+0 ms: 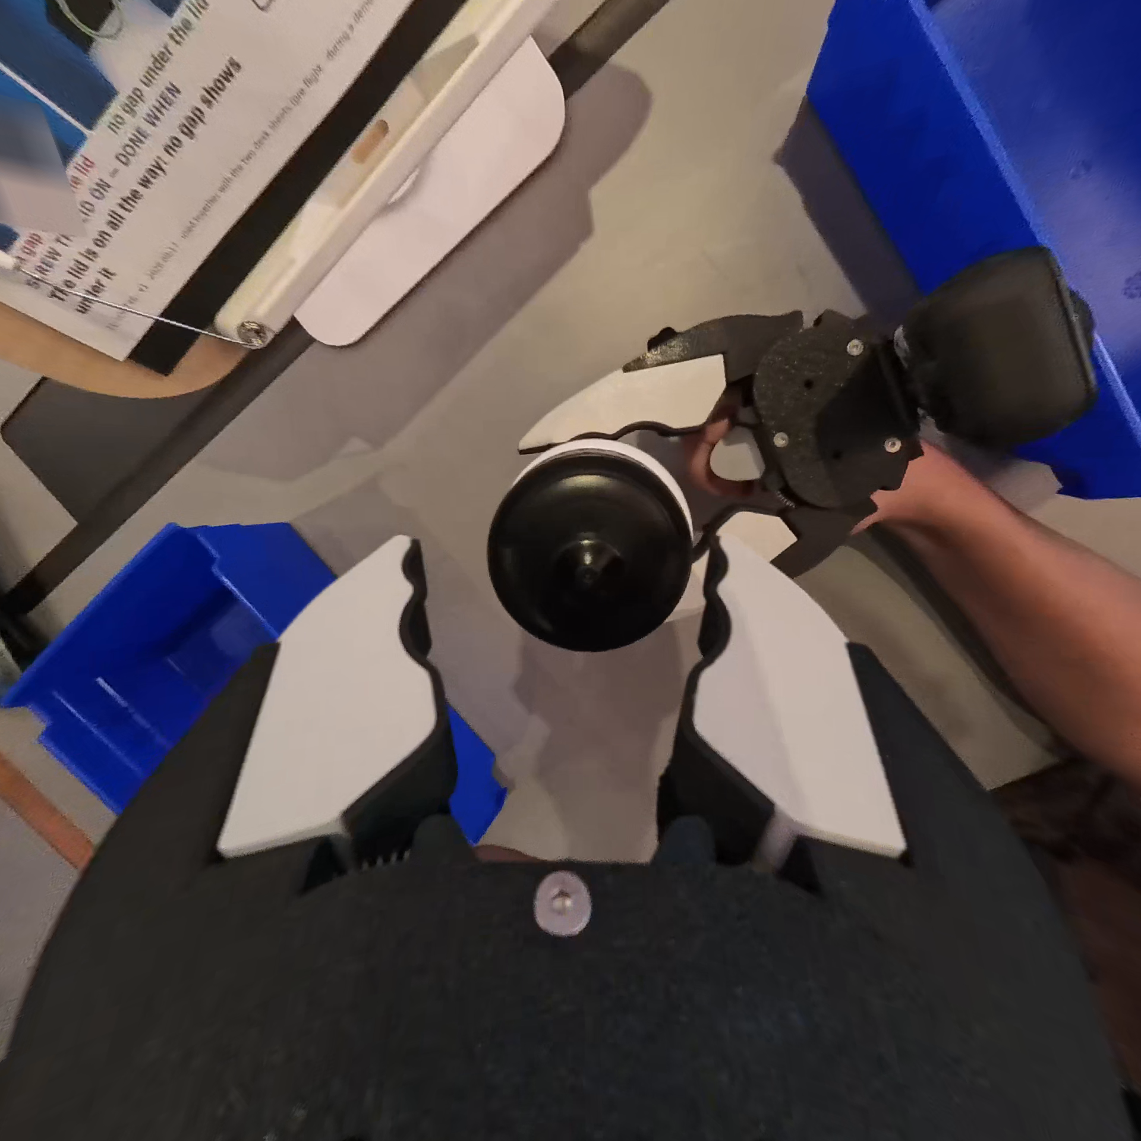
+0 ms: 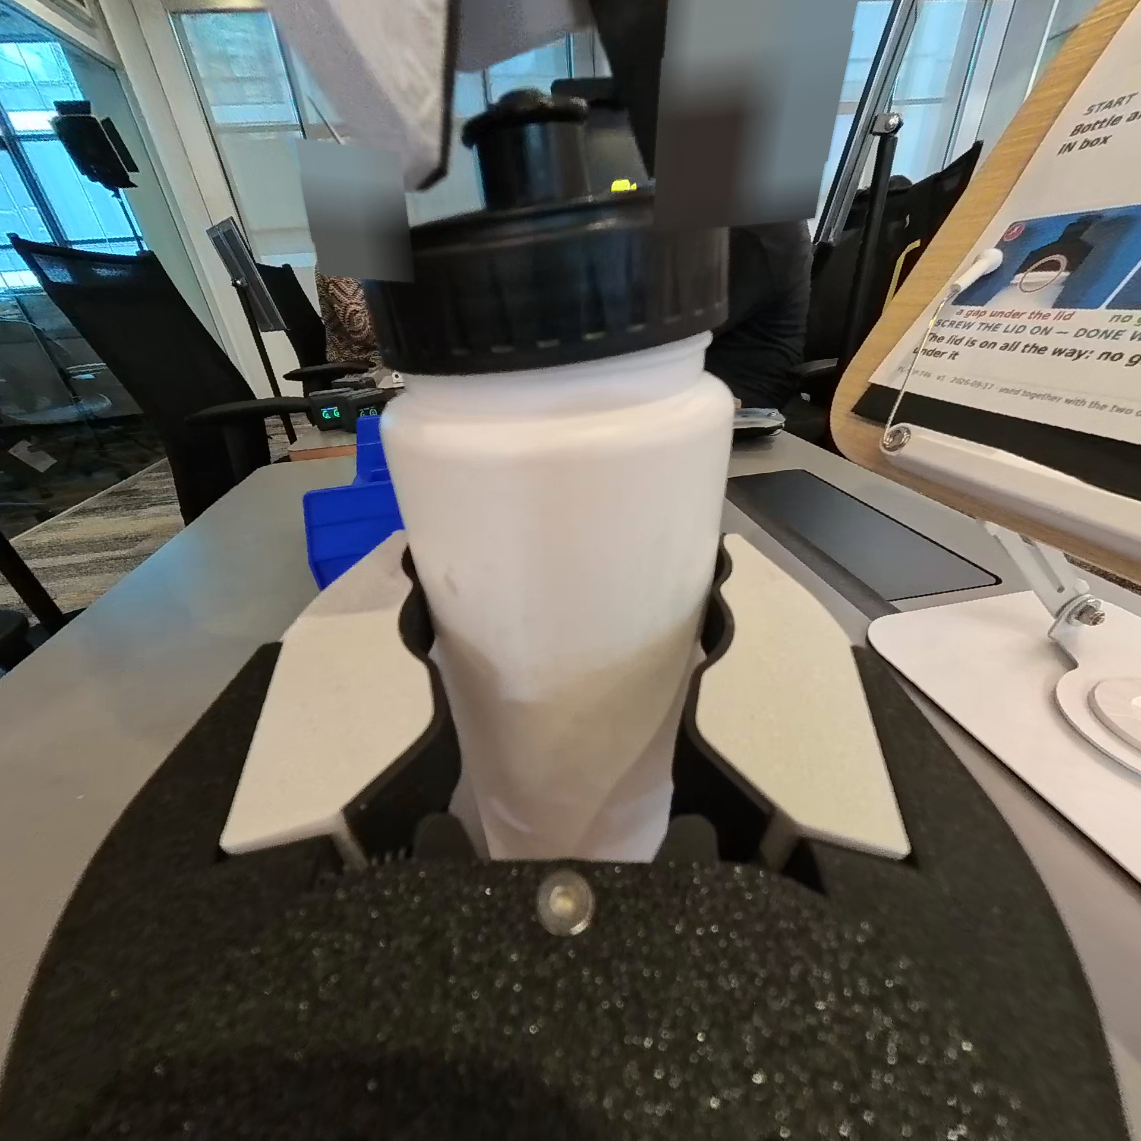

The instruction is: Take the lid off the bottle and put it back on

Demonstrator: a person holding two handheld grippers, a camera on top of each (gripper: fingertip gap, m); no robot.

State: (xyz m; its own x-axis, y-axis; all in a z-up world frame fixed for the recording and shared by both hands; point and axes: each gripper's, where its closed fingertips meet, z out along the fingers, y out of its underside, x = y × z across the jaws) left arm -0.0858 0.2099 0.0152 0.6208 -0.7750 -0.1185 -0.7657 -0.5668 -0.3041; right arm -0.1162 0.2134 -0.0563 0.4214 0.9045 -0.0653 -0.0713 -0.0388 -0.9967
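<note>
Grey table [image 2: 154, 586] carries everything; two blue bins on it, a big one [image 1: 963, 142] at the far right of the left wrist view and a smaller one [image 1: 154, 642] just left of the left gripper. A tilted wooden board with a printed instruction sheet [image 2: 1019, 296] stands on a white stand [image 2: 963, 679] at the right side of the table, next to a dark inset panel [image 2: 864, 537]. Office chairs [image 2: 142, 346] and windows sit behind, well apart from the work area. The white bottle [image 2: 555, 555] stands upright, mid-table, with its black lid [image 2: 549, 290] on top; lid skirt sits down on the bottle's neck, spout pointing up. Right gripper [image 2: 565, 593] comes in from the side at body height and is clamped on the bottle: both black wavy pads [image 2: 415, 617] press against the white wall, bottle filling the whole width between them. Seen from above, the same gripper [image 1: 667, 488] brackets the bottle under the lid, person's hand [image 1: 722, 457] on its trigger. Left gripper [image 1: 565, 593] hangs above the lid [image 1: 589, 555] looking straight down, fingers spread wide; clear space shows between its left pad [image 1: 415, 617] and the lid edge, right pad close beside but not pressing. It grips nothing.
</note>
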